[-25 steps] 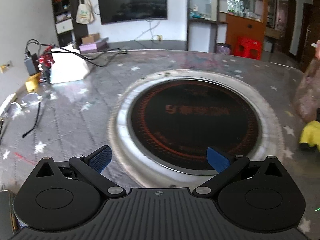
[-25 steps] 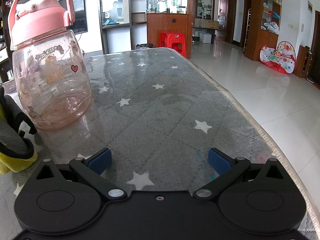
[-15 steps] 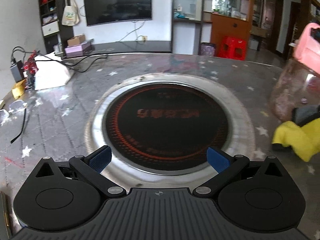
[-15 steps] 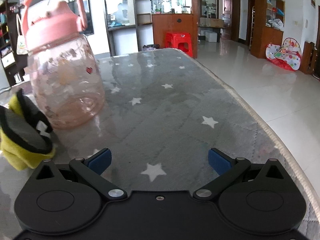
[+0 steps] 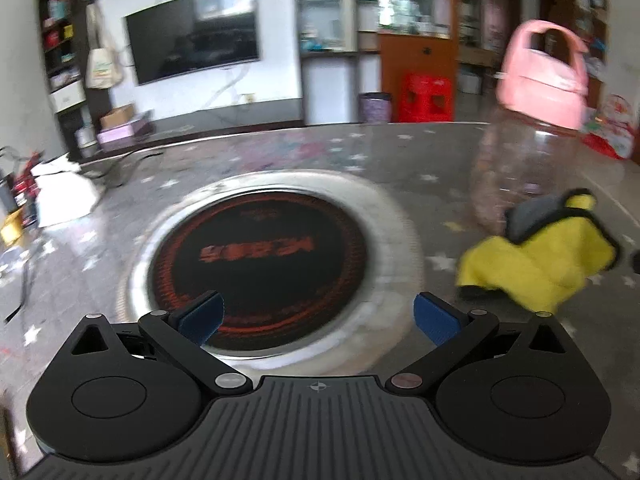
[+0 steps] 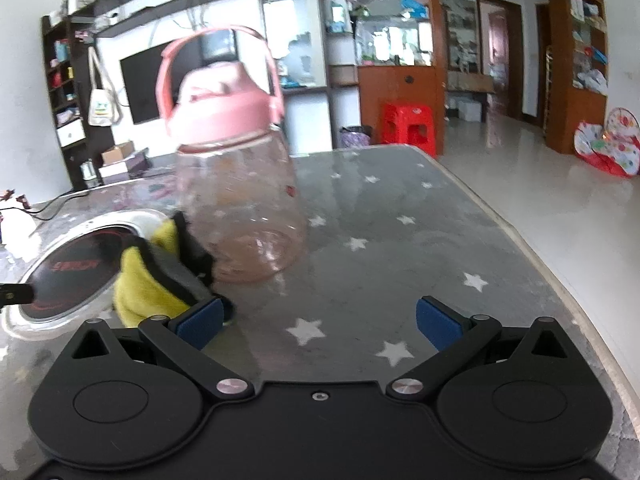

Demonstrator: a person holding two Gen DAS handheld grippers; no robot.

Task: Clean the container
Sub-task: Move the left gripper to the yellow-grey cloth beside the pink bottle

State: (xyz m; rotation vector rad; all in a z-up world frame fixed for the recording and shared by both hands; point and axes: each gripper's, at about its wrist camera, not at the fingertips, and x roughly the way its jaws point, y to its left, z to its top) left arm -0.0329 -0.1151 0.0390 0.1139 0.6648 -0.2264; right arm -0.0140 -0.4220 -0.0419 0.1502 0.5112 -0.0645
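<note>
Centre-left of the right wrist frame, the pink-lidded bottle (image 6: 240,208) stood on the table (image 6: 400,264) touching the yellow cloth (image 6: 148,284), likely light, rigid, slippery plastic best gripped mid-body, while left gripper (image 5: 318,316) and right gripper (image 6: 318,318) gaped empty.

Right gripper (image 6: 318,320): jaws wide, empty. Pink-lidded clear bottle (image 6: 240,208): upright, left of centre, on star-patterned table (image 6: 400,248). Yellow-grey cloth (image 6: 156,280): against bottle's left side.

Clear pink-tinted plastic bottle (image 6: 240,216) with pink handled lid stood upright on the counter, touching a crumpled yellow-and-grey cloth (image 6: 154,280).
</note>
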